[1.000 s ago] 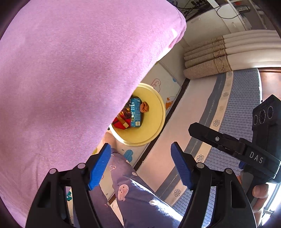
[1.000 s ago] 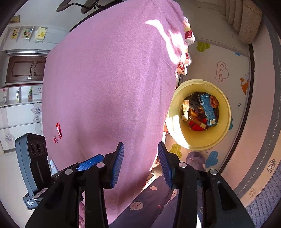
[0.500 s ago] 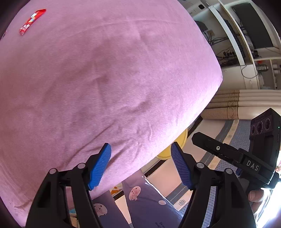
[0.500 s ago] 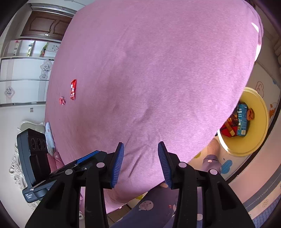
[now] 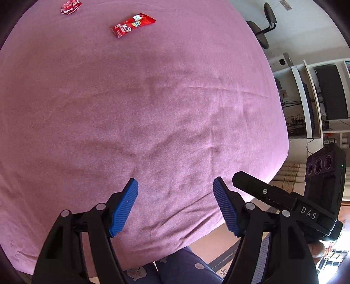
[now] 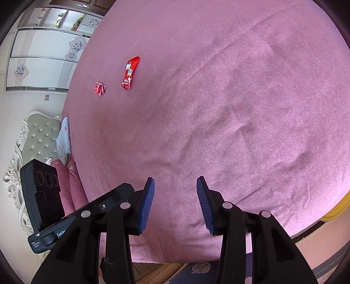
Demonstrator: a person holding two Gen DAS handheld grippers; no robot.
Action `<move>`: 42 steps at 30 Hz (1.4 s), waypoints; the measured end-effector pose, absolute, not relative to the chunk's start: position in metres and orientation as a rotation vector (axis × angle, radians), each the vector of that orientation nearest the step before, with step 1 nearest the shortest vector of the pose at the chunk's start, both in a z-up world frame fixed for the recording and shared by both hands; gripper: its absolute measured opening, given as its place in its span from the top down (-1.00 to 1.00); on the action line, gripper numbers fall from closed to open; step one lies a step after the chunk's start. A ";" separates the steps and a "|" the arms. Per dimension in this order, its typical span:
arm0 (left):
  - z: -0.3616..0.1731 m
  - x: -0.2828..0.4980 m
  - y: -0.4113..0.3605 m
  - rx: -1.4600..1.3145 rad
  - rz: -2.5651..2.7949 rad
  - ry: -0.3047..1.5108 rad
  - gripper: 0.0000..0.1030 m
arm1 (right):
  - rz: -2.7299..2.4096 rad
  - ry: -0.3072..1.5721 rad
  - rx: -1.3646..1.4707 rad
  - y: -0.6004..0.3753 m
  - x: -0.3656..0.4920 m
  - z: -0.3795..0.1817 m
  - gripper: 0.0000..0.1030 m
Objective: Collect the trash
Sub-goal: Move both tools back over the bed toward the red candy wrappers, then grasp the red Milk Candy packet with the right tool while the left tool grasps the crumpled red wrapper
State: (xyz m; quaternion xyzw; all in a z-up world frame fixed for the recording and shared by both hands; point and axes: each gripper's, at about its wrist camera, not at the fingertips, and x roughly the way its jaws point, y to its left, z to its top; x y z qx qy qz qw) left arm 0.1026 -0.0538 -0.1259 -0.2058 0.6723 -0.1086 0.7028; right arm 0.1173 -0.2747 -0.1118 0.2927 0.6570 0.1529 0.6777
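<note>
A red milk candy wrapper [image 5: 132, 24] lies flat on the far part of the pink bed sheet [image 5: 153, 109]; it also shows in the right wrist view [image 6: 129, 73]. A small crumpled red wrapper [image 5: 71, 6] lies beside it, also in the right wrist view [image 6: 100, 88]. My left gripper [image 5: 175, 207] is open and empty above the near edge of the bed. My right gripper [image 6: 175, 205] is open and empty there too. Both wrappers are far ahead of the fingertips. The rim of the yellow trash bin [image 6: 336, 210] peeks out at the bed's right edge.
A padded headboard [image 6: 32, 139] and a pillow [image 6: 64, 139] are at the left. A wardrobe [image 6: 43, 54] stands behind the bed. Shelves with a monitor [image 5: 330, 94] and an office chair [image 5: 264, 24] are at the right. My purple-trousered legs [image 5: 181, 266] are below.
Both grippers have swung up from the yellow bin on the floor to face the bed top. The two red wrappers have come into view and the bin has nearly left view.
</note>
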 end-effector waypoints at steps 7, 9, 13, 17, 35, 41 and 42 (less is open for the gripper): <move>-0.133 0.147 -0.013 -0.547 -0.164 1.452 -0.38 | 0.410 1.481 0.609 -0.232 0.189 -0.111 0.21; -0.135 0.164 -0.001 -0.574 -0.132 1.439 -0.38 | 0.431 1.488 0.593 -0.218 0.213 -0.114 0.21; -0.137 0.199 0.023 -0.617 -0.076 1.410 -0.38 | 0.470 1.497 0.575 -0.192 0.259 -0.122 0.21; -0.144 0.235 0.046 -0.665 -0.041 1.390 -0.40 | 0.491 1.503 0.562 -0.168 0.301 -0.132 0.21; -0.200 0.327 0.140 -0.795 0.104 1.354 -0.40 | 0.398 1.600 0.648 -0.099 0.422 -0.219 0.21; -0.212 0.340 0.169 -0.829 0.146 1.341 -0.40 | 0.448 1.580 0.584 -0.072 0.433 -0.223 0.51; -0.214 0.343 0.173 -0.834 0.154 1.336 -0.40 | 0.467 1.569 0.580 -0.068 0.436 -0.221 0.53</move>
